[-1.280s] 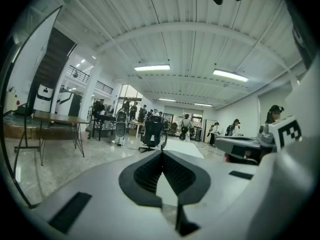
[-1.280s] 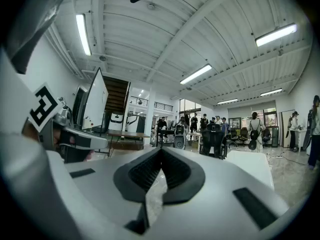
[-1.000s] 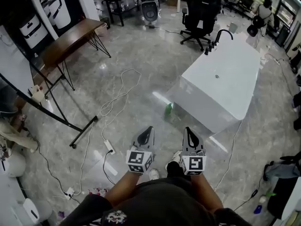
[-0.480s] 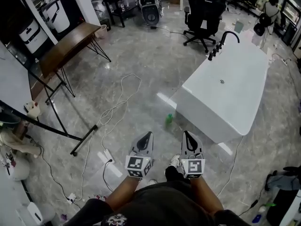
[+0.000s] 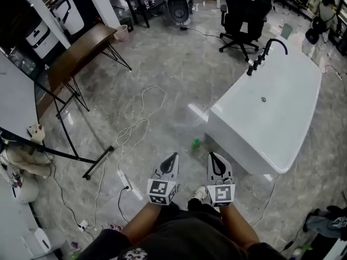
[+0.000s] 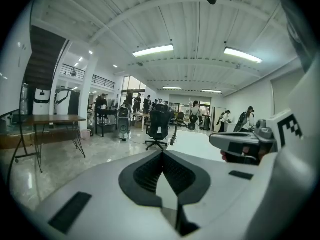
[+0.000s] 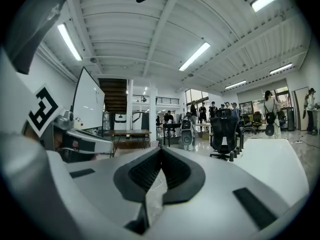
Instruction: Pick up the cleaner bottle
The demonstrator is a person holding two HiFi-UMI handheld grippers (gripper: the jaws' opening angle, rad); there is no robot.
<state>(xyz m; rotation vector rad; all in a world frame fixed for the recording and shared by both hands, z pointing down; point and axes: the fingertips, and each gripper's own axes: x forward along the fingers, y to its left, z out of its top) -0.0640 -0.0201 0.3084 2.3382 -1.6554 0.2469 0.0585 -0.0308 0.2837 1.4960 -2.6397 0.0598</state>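
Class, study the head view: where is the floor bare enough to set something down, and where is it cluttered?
Bare: the grey floor between the looping white cable and the white bathtub, save the small green bottle. Cluttered: further left, around the white power strip and black stand legs.

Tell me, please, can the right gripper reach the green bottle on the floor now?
Probably not yet: the bottle sits ahead of and below the right gripper, whose jaws are shut; the floor between looks free.
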